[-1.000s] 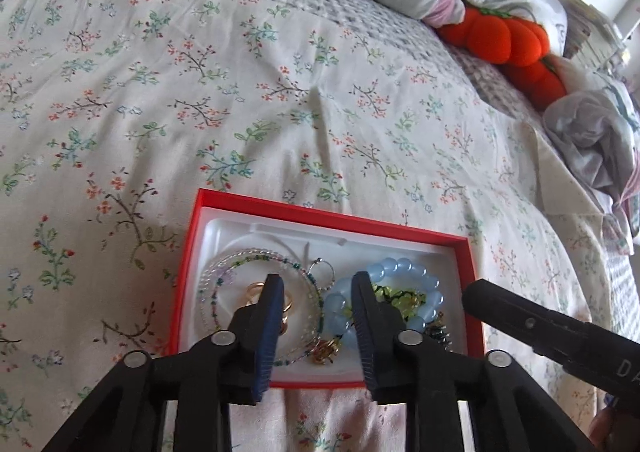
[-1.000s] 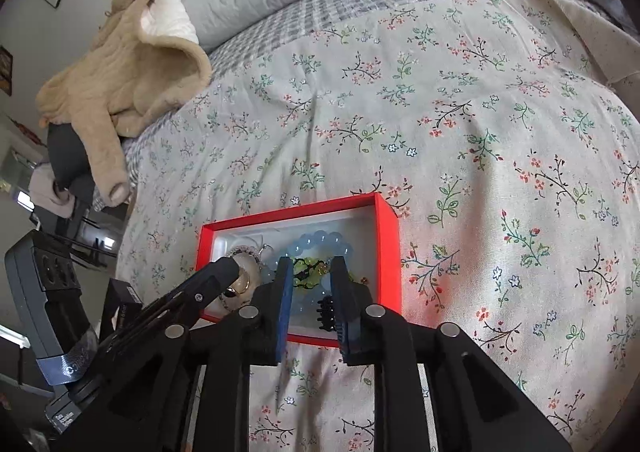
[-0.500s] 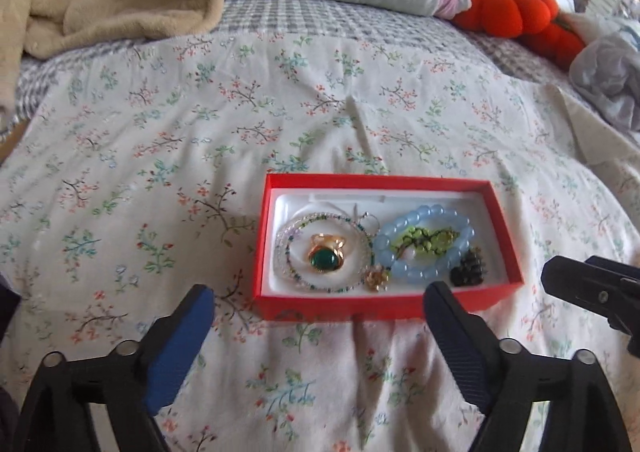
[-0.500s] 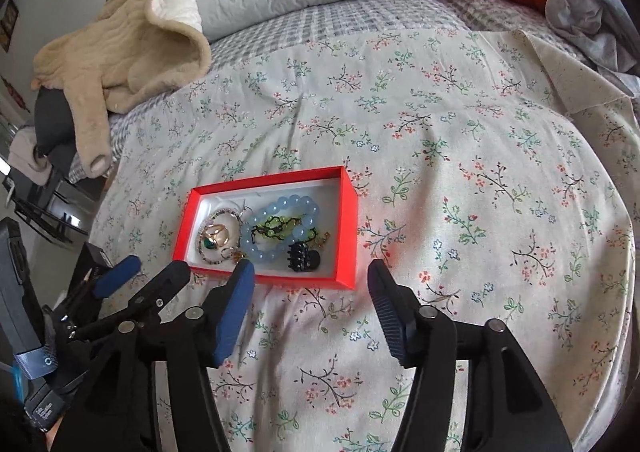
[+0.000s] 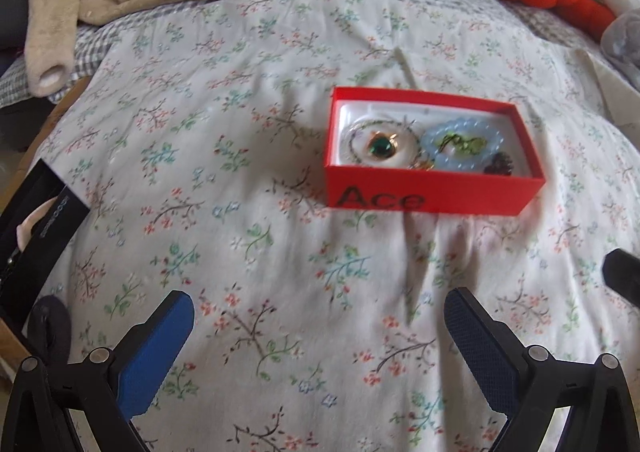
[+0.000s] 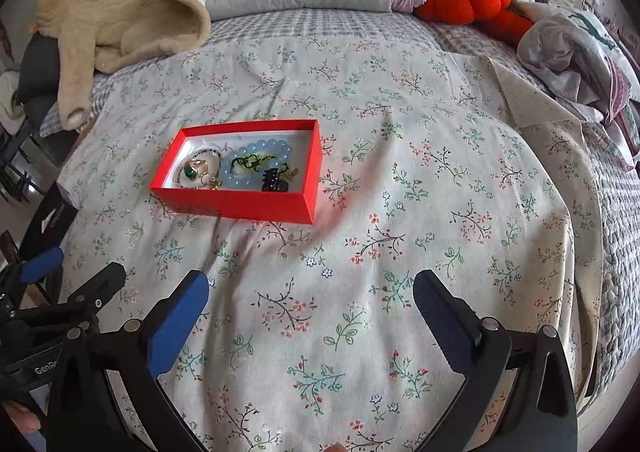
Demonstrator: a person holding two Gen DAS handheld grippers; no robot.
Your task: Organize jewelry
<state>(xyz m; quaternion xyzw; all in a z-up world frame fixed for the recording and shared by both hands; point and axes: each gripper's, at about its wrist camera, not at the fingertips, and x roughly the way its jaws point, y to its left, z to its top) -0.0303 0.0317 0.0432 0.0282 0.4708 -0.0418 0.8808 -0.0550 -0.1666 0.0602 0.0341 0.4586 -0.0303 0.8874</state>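
Red box (image 6: 240, 171) sits on the floral bedspread (image 6: 400, 211), lid off, "Ace" printed on the near wall. All the jewelry visible is inside it: green-stone ring (image 5: 380, 147) inside a thin beaded loop (image 5: 354, 141) at the left, pale blue bead bracelet (image 6: 256, 167) in the middle, small gold charm (image 6: 215, 183) at the front wall, dark clip-like piece (image 6: 274, 183) at the right. No loose pieces seen on the bedspread.

Left tool (image 5: 318, 318) wide open, holds nothing, low over the bedspread, well apart from the box. Right tool (image 6: 310, 300) same: jaws spread wide, empty, box ahead and to its left. Left tool's tip also shows at the left edge of the right wrist view.

Judgement: task looks at or near done, unless a lid comes next; none in view.

Risks from here:
- Bed is soft and creased; pressing a tool down near the box could tilt it and spill the pieces.
- Box looks light; a nudge from either open jaw would slide or tip it.
- Pieces lie touching and overlapping, so lifting one could drag the beaded loop or the bracelet along.
- Ring and charm are small; a wide-open jaw closing on them may pinch badly and flick them onto the busy print, hard to find.
- Left wrist view is a bit blurred, so fine detail there is unsure.
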